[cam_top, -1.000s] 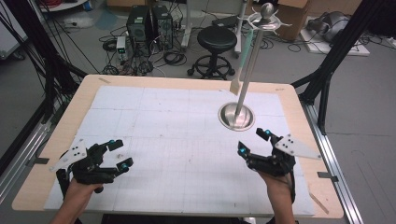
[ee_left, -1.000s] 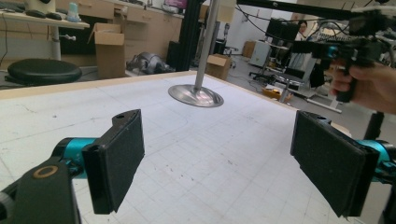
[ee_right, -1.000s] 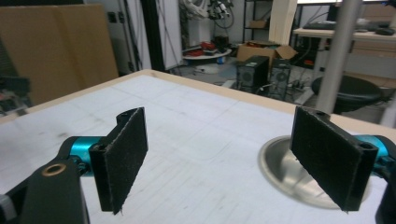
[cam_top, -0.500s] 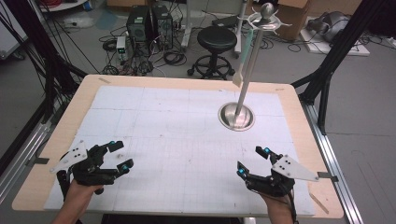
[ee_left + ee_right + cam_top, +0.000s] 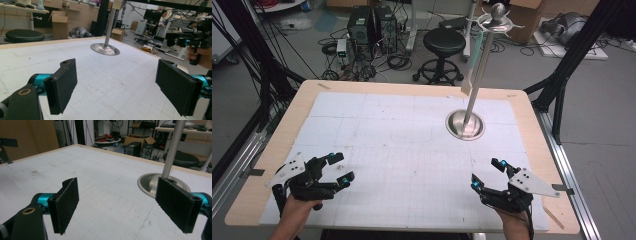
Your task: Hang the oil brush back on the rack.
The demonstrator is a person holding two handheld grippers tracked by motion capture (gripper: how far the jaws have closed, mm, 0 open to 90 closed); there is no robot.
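A metal stand [image 5: 466, 124] with a round base and a tall pole rises from the back right of the white mat; a pale spatula [image 5: 471, 70] hangs from its top. Its base [image 5: 105, 48] lies ahead in the left gripper view, and the base [image 5: 151, 183] sits close on the right in the right gripper view. My left gripper [image 5: 339, 169] rests open near the front left edge. Near the front right edge my right gripper [image 5: 488, 173] is open too. Nothing lies between either pair of jaws.
The white gridded mat [image 5: 402, 145] covers most of the wooden table [image 5: 532, 115]. Beyond the far edge stand a black stool [image 5: 444, 42], computer towers [image 5: 372, 25] and cables on the floor. Black frame legs [image 5: 562, 75] flank the table.
My right gripper has drawn back toward the front edge and slightly right. The left gripper has barely moved.
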